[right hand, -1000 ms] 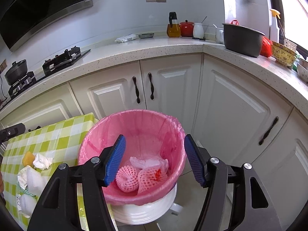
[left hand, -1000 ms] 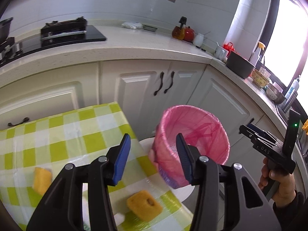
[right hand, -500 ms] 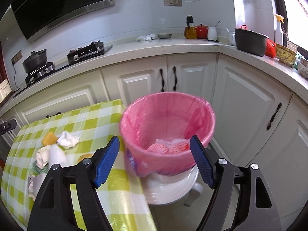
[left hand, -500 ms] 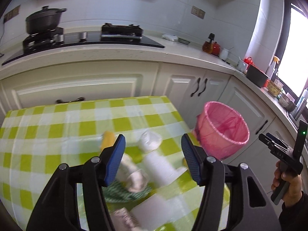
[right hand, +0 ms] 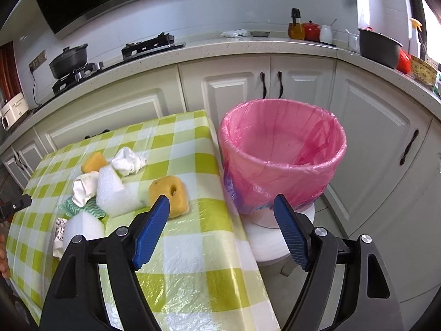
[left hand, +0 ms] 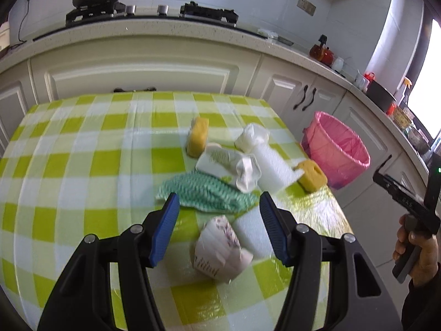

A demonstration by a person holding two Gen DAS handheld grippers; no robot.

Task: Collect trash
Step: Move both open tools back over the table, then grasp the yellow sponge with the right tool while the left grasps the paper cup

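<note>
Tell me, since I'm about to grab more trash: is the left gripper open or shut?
Open. The left gripper has its blue fingers spread wide apart, nothing between them, above a crumpled paper cup on the table.

pink bin liner (right hand: 281,149), green-checked tablecloth (left hand: 82,149) — yellow sponges (right hand: 168,190)

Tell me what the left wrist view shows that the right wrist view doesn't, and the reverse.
Only the left wrist view shows the crumpled paper cup clearly, lying between the open fingers of the left gripper, plus the hand holding the right gripper.

Only the right wrist view shows the white stool under the pink-lined bin and the right gripper, open and empty.

Both show the bin, the checkered table, yellow sponges, tissues, foam and the green cloth.
</note>
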